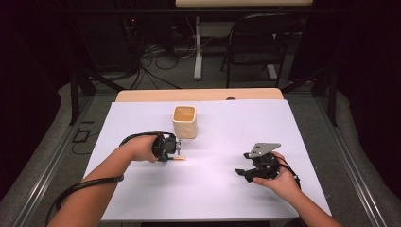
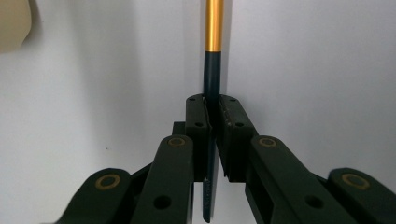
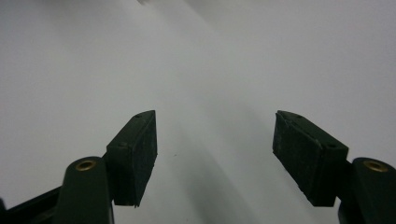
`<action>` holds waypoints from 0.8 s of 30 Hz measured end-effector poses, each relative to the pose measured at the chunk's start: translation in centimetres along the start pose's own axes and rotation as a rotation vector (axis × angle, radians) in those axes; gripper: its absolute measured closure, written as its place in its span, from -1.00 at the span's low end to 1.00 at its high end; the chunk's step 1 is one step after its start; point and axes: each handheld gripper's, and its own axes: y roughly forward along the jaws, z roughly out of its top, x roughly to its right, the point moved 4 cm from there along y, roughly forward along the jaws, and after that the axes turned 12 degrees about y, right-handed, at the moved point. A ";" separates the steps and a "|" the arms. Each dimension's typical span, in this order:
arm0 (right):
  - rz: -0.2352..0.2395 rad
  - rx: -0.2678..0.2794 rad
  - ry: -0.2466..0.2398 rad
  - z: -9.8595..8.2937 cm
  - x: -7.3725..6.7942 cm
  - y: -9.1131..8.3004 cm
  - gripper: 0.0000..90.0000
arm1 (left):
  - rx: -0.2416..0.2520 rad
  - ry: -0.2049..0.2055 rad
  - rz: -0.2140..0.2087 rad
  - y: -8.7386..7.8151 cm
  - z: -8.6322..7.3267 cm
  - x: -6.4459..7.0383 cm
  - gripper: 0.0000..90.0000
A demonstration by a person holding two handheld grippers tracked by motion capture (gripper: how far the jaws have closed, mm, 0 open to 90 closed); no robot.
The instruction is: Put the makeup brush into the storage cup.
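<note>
left gripper (image 2: 212, 112) has its jaws clamped on a pen (image 2: 214, 28) just before the cup (image 1: 184, 121); likely next: lift and drop it in. right gripper (image 3: 215, 140) idles, jaws wide.

Lab: dark curtains (image 1: 28, 71); floor cables (image 1: 156, 59); folding chair (image 1: 257, 42)
</note>
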 end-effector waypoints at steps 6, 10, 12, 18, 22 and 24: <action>0.001 -0.003 0.000 0.1 0.0 0.0 -0.32 | -0.005 -0.028 0.014 -1.1 -0.3 0.0 0.85; -0.001 0.000 0.000 0.1 -0.1 0.0 -0.32 | -0.002 -0.049 0.015 -1.7 -0.5 0.0 0.85; 0.000 0.000 0.000 0.1 -0.1 0.0 -0.32 | -0.003 -0.069 0.022 -2.0 -0.5 0.1 0.85; 0.000 -0.004 -0.005 0.2 -0.1 0.0 -0.32 | -0.015 -0.107 -0.007 -3.1 -0.7 0.2 0.85; -0.001 0.000 -0.006 0.2 -0.2 0.0 -0.32 | -0.002 -0.131 0.028 -3.6 -0.7 0.2 0.85; -0.003 -0.002 -0.005 0.3 -0.2 0.0 -0.32 | 0.008 -0.138 0.029 -3.9 -0.6 0.2 0.85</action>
